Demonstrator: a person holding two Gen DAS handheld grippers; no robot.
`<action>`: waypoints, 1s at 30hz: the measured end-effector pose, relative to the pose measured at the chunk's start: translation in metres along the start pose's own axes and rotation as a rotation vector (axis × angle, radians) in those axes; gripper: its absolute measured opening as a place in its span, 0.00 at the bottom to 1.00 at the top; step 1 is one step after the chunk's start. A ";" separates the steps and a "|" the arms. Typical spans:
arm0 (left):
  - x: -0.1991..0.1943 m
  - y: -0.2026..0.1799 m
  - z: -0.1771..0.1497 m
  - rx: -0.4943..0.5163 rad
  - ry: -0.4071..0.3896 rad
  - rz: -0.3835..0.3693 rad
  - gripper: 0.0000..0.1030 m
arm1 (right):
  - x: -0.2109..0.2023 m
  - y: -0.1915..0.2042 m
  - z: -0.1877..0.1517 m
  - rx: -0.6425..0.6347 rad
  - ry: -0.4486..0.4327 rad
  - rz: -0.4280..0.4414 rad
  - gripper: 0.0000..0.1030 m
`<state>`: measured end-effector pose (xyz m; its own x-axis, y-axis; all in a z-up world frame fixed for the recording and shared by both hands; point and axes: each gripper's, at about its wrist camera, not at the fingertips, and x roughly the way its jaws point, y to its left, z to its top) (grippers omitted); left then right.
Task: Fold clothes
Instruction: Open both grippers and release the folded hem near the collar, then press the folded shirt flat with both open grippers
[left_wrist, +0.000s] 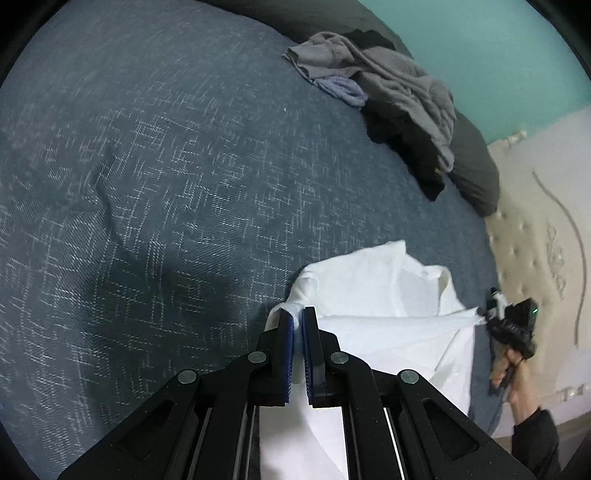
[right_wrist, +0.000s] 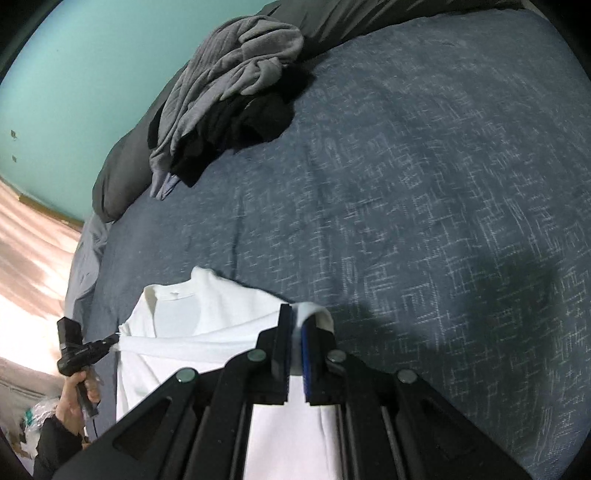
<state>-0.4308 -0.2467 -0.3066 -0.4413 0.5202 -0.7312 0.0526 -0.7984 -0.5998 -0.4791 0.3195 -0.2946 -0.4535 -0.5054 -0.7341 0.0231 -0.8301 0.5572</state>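
**Inspector A:** Left wrist view. The left claw (left_wrist: 297, 314) is nearly closed, its blue pads pinching a bunched corner of the white shirt (left_wrist: 373, 280). The shirt lies on the blue bedspread (left_wrist: 147, 166), to the right of this claw and running under it. A taut band of cloth runs rightward to the right claw (left_wrist: 482, 312), whose tips meet on the far corner.

**Inspector B:** Right wrist view?

**Inspector A:** It agrees. The right claw (right_wrist: 296, 314) is almost shut on a white fold; the shirt (right_wrist: 207, 306) spreads to its left, collar away from the camera. The left claw (right_wrist: 112, 339) grips the opposite end of the stretched band.

**Inspector B:** Governing relation?

**Inspector A:** The held edge runs crosswise between both claws, each equally engaged. I judge any fold turns on carrying that edge evenly. An unfolded pile of grey and dark clothes (right_wrist: 229, 88) lies well apart, toward the bed's far side.
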 end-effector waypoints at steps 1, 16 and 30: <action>-0.002 0.001 0.000 -0.011 -0.011 -0.012 0.06 | -0.003 0.001 0.000 0.000 -0.008 -0.003 0.04; -0.036 -0.034 -0.044 0.143 -0.027 0.033 0.31 | -0.047 0.022 -0.014 -0.051 -0.082 -0.018 0.38; -0.005 -0.041 -0.077 0.241 0.051 0.180 0.31 | -0.042 0.019 -0.048 -0.055 -0.014 0.018 0.38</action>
<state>-0.3619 -0.1927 -0.3034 -0.3984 0.3737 -0.8376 -0.0909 -0.9248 -0.3694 -0.4170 0.3136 -0.2721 -0.4647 -0.5172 -0.7187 0.0799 -0.8328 0.5477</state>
